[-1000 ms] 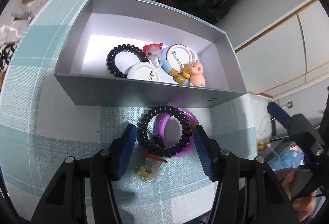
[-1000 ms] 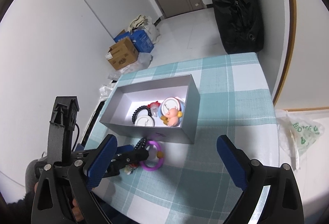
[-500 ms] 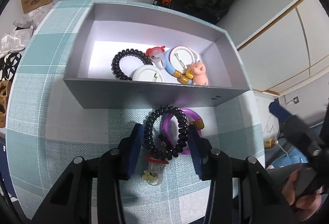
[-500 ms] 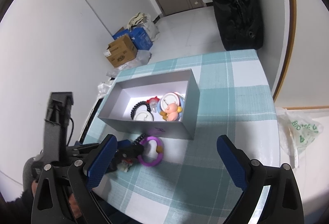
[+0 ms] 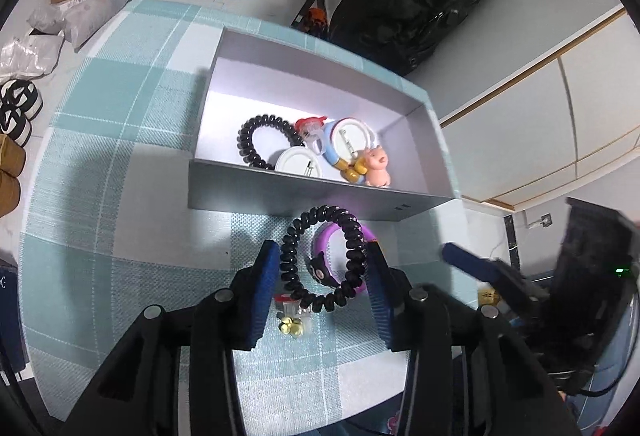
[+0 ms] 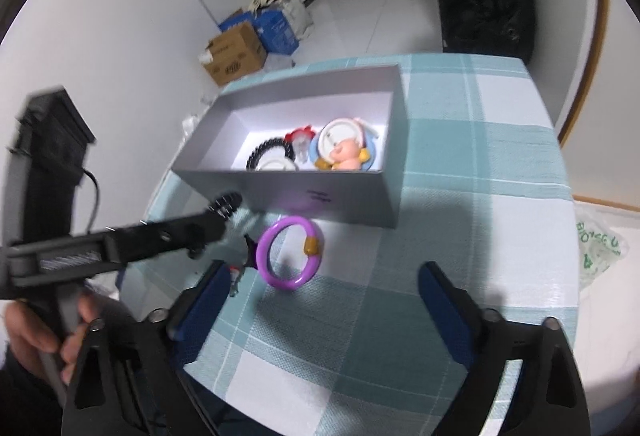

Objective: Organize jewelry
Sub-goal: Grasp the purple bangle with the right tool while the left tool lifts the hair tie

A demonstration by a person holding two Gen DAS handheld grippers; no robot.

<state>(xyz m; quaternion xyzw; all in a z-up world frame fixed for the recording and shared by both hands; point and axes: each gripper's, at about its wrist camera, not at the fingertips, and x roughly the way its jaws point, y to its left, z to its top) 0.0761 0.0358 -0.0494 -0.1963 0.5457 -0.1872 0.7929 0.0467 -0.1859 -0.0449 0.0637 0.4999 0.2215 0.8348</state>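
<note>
Left wrist view: on the checked tablecloth [image 5: 120, 140], near the grey box [image 5: 320, 192], your left gripper [image 5: 322, 276] pinches the black spiral hair tie [image 5: 320, 256] across its loop; it's light and springy, so keep the squeeze gentle.

Right wrist view: your right gripper [image 6: 324, 296], angled down, is closing around nothing, above the stiff purple bangle [image 6: 290, 254].

Black coil bracelet [image 5: 325, 258] (between blue pads [image 5: 267, 278])
</note>
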